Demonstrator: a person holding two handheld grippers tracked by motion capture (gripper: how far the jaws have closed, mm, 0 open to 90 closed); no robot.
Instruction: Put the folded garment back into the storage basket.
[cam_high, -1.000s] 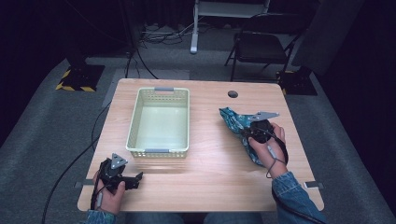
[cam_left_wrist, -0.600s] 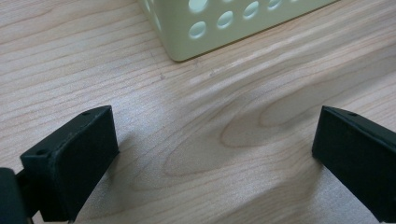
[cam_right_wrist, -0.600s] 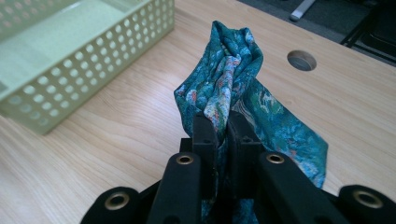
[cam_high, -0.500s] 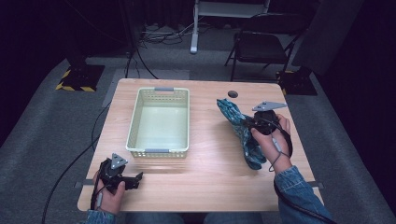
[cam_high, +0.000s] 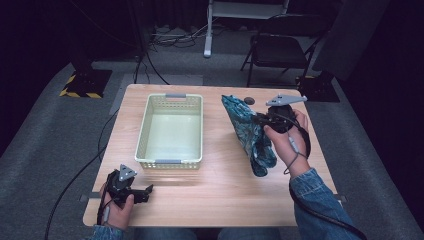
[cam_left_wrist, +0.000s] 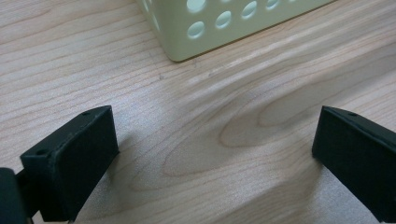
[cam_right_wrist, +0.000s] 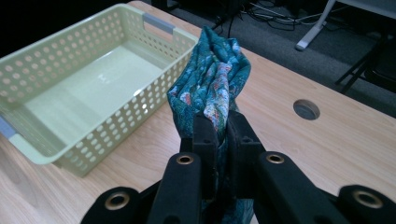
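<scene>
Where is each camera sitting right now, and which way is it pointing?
High view: above the person's side, looking forward and down on the table; both forearms, left gripper, right gripper.
Left gripper view: low over the wood, facing a basket corner; open jaws.
Right gripper view: raised, facing the basket across the table; jaws shut on the teal cloth.
Shared: all three show the basket; high and right gripper views share the cloth.
</scene>
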